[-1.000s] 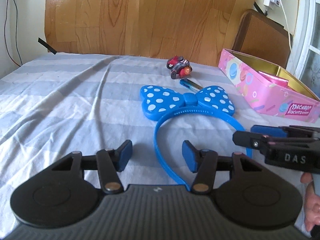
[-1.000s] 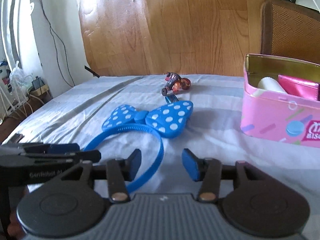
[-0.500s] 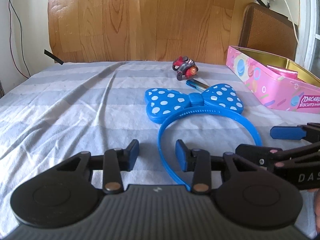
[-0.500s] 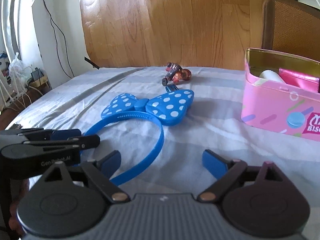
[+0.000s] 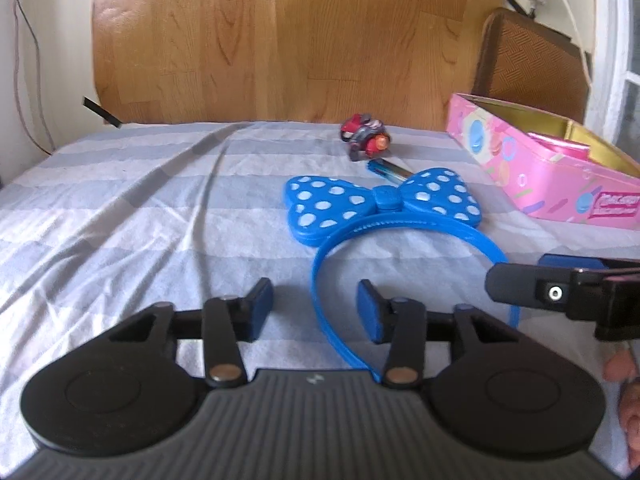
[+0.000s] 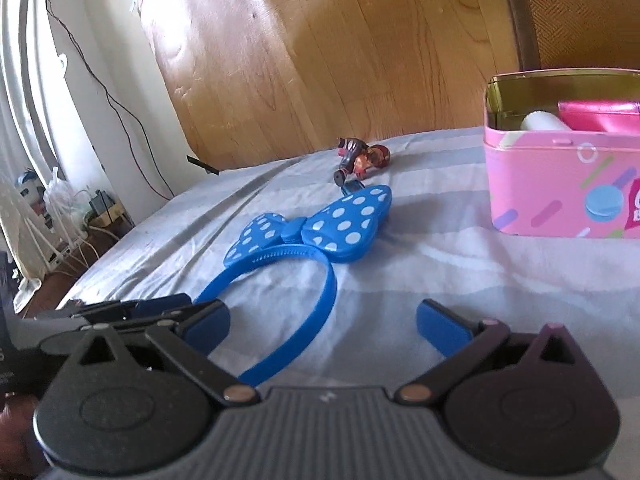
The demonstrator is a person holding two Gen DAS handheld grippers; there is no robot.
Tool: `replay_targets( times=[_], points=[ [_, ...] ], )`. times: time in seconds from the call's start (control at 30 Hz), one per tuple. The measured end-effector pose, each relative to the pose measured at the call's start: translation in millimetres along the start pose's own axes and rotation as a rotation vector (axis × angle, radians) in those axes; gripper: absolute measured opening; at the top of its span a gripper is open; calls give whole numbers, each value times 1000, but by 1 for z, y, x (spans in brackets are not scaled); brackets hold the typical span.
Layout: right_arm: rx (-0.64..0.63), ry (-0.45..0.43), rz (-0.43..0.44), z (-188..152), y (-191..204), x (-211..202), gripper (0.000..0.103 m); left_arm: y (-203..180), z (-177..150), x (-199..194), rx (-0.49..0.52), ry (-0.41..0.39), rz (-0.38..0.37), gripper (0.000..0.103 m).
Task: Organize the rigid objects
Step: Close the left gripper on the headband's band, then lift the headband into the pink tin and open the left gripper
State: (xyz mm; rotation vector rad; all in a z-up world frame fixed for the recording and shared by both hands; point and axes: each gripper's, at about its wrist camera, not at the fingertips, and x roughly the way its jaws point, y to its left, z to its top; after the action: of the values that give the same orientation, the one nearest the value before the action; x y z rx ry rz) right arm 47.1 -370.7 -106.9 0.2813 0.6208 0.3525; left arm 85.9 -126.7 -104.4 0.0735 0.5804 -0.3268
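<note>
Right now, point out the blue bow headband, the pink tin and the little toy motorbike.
blue bow headband [image 5: 385,197]: left wrist view, centre knot of bow.
pink tin [image 6: 560,184]: right wrist view, front wall.
toy motorbike [image 5: 366,139]: left wrist view, its body.

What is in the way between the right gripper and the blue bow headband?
Nothing visible. The right gripper is open, and the headband band already lies between its fingers on the bedsheet. The left gripper sits off to one side, not in between.
</note>
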Motion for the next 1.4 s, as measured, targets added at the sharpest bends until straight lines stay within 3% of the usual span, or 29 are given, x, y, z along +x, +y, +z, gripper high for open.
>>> replay_targets(
  times=[0.07,0.23,0.37,0.5,0.57,0.67,0.77,0.83,0.9,1.03,1.1,1.17,1.27,1.4],
  points=[
    [3,1,2,0,0,0,103,2,1,1,-6,8,-51,74],
    [9,3,15,1,-2,0,103,-5,0,1,22,17,-55,77],
    [41,-6,40,0,-5,-3,103,3,0,0,-14,12,-83,77],
    [22,-1,24,-1,0,-3,103,10,-2,-7,-56,7,-79,66],
    [5,1,-3,-1,5,-3,102,16,0,-10,-84,23,-80,51],
    [-37,-14,-62,-4,16,-4,92,25,4,-17,-129,27,-105,46],
    [-67,-36,-57,-4,22,-6,79,18,9,-20,-74,6,-108,43],
    [-70,-32,-62,-2,26,-5,59,13,12,-15,-33,16,-90,35],
    [-77,-15,-80,-2,29,0,47,15,10,-2,-47,60,-108,28],
    [-98,27,-98,-5,29,7,22,10,2,-2,-6,22,-82,11],
    [-99,21,-107,-4,27,5,21,9,7,-5,-31,21,-102,11],
    [-71,-11,-119,-2,21,0,20,0,17,-12,-8,-45,-112,11],
    [-48,-139,-129,11,12,-24,19,-31,49,-25,97,-187,-149,12],
    [-65,-323,-256,40,-15,-60,19,-82,99,-12,142,-280,-291,14]
  ],
)
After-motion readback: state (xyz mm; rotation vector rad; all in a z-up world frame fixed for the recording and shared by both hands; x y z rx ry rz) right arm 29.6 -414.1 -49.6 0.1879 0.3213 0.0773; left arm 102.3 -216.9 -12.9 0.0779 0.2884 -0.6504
